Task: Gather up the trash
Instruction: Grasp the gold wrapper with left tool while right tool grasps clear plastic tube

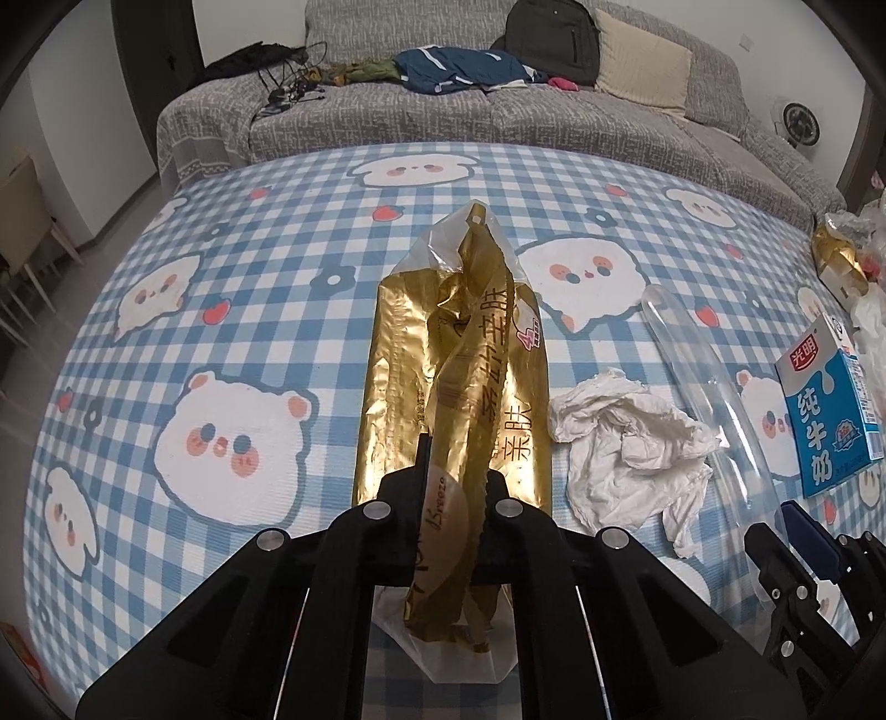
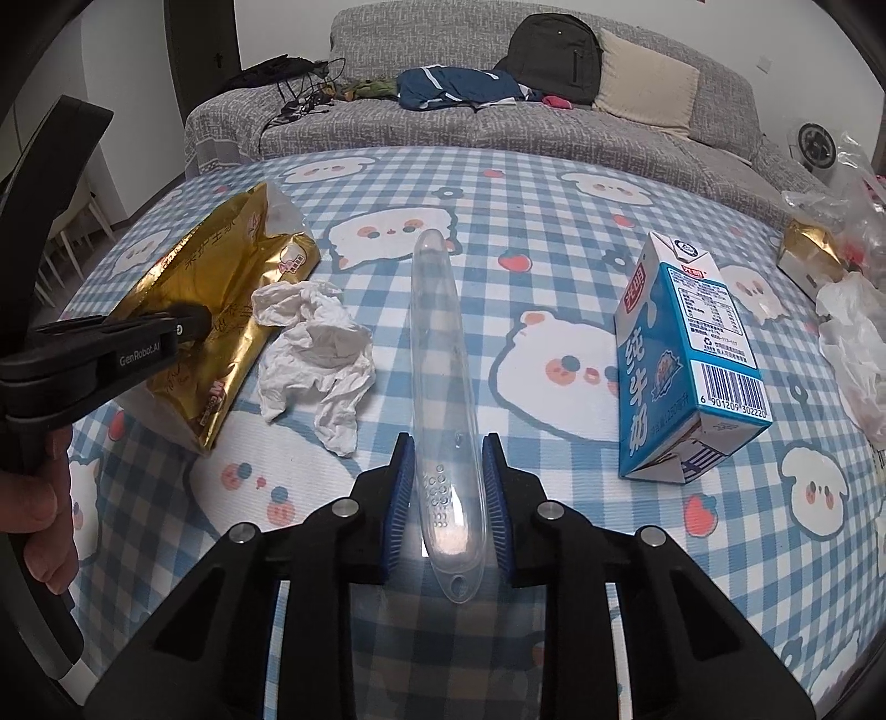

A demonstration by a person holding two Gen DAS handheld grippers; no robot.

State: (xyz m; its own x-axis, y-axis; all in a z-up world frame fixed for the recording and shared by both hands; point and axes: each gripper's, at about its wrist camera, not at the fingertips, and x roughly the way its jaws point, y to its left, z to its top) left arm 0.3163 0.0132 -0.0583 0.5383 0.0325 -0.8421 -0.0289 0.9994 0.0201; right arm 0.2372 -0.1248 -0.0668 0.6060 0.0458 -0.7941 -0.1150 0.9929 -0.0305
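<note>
Behind the tabletop (image 1: 277, 232), which wears a blue-and-white checked cloth printed with cartoon bears, runs a grey sofa (image 1: 554, 111) strewn with a black backpack (image 1: 554, 33), a cream cushion (image 1: 642, 66), a blue jacket (image 1: 459, 69) and some cables. Left fingers (image 1: 451, 476) are pressed together on the near end of a gold wrapper (image 1: 454, 360), pinching its crumpled plastic; the wrapper stretches straight ahead of them along the cloth. Just right of those fingers lies a crumpled white tissue (image 1: 626, 443), touching or nearly touching the wrapper's edge. Right fingers (image 2: 451, 476), with blue ribbed pads (image 2: 401, 498), are closed on a clear plastic case (image 2: 443, 387), gripping it near its near end on both sides; the case runs forward between them and beyond. To the right of the right fingers, well apart, a blue-and-white milk carton (image 2: 686, 360) lies tilted on the cloth. Farther right, at the cloth's edge, sit a small gold-topped box (image 2: 808, 249) and some loose clear bags (image 2: 853, 332). Left of the right fingers the tissue and wrapper show again, with a hand (image 2: 47, 498) holding the left tool.
</note>
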